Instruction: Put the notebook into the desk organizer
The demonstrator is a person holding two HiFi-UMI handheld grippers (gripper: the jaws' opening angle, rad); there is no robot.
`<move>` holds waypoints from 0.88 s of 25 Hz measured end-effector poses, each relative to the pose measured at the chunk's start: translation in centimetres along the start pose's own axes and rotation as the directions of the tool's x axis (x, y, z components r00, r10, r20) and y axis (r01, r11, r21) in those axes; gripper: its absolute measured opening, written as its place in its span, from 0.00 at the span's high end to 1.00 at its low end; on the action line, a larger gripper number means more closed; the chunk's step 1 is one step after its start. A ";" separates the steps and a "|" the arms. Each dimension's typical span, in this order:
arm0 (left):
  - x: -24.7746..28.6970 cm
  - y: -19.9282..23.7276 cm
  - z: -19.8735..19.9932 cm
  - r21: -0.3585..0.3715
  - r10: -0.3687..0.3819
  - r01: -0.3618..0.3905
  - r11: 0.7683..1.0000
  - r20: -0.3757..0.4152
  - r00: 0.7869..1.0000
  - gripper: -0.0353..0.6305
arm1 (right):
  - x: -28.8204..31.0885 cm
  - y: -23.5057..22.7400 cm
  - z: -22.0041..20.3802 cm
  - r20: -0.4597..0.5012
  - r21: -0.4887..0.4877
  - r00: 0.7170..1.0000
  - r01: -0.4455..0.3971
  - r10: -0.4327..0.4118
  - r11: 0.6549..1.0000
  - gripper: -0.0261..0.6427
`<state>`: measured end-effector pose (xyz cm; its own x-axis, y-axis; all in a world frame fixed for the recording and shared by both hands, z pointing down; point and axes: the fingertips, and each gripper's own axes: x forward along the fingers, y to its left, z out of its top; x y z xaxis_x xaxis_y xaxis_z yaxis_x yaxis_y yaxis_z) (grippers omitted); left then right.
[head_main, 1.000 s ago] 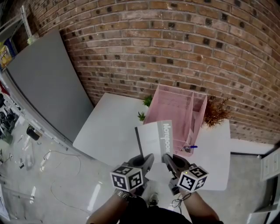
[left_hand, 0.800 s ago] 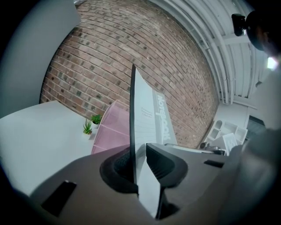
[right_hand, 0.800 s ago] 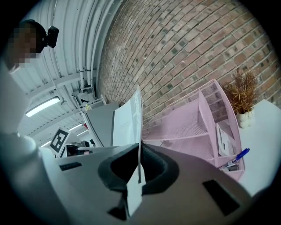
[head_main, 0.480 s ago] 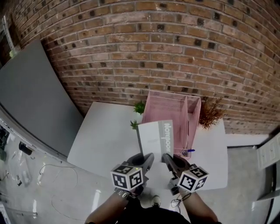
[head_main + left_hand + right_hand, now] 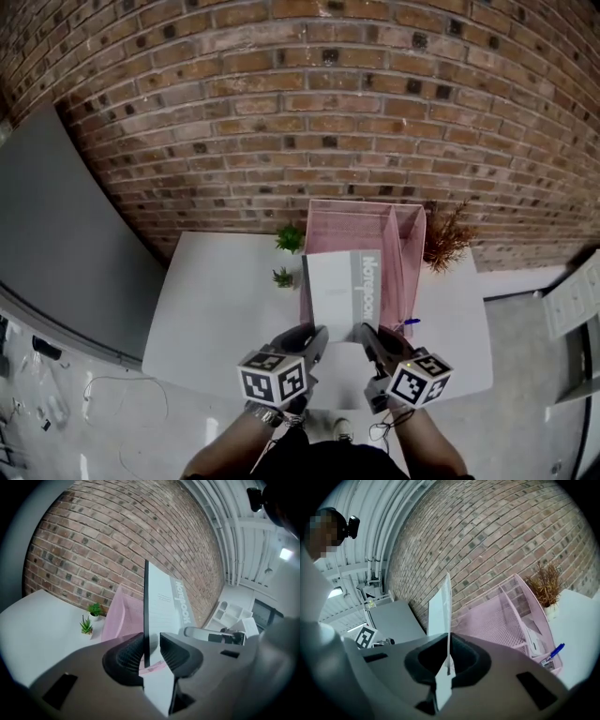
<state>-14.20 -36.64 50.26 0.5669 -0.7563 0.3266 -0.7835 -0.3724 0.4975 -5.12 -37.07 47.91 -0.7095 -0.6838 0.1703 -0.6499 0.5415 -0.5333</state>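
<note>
A white notebook (image 5: pixel 339 292) with a grey spine strip is held upright in the air by its near edge, between both grippers. My left gripper (image 5: pixel 313 339) is shut on its lower left corner and my right gripper (image 5: pixel 362 339) is shut on its lower right corner. In the left gripper view the notebook (image 5: pixel 164 611) stands edge-on between the pads of that gripper (image 5: pixel 151 644). In the right gripper view its thin edge (image 5: pixel 440 611) is pinched in that gripper (image 5: pixel 449 660). The pink mesh desk organizer (image 5: pixel 361 220) stands just behind the notebook, against the brick wall.
The white table (image 5: pixel 216 300) carries two small green plants (image 5: pixel 289 237) left of the organizer and a dried brown plant (image 5: pixel 442 239) to its right. A blue pen (image 5: pixel 409 323) lies in the organizer's front right compartment. A grey panel (image 5: pixel 56 234) leans at the left.
Both grippers have carried the notebook forward toward the wall. It now overlaps the organizer's front and stands squarer to it. The grips look the same.
</note>
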 end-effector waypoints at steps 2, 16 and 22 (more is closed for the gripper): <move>0.1 0.4 0.2 0.001 -0.011 0.011 1.000 -0.005 1.000 0.80 | 0.3 -0.4 0.3 0.011 0.007 1.000 0.019 -0.019 1.000 0.94; -0.5 1.3 1.2 0.058 -0.058 0.059 0.997 -0.014 0.998 0.80 | 2.4 -0.9 0.8 0.021 0.027 0.995 0.101 -0.102 0.994 0.94; 0.4 -0.6 1.6 0.184 -0.090 0.089 0.979 -0.005 0.996 0.80 | 3.1 -1.1 0.7 -0.002 -0.007 0.991 0.134 -0.134 0.991 0.94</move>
<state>-13.90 -37.59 48.82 0.6359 -0.7174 0.2844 -0.7634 -0.5306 0.3685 -6.37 -40.11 48.45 -0.6164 -0.7495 0.2417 -0.7410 0.4481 -0.5002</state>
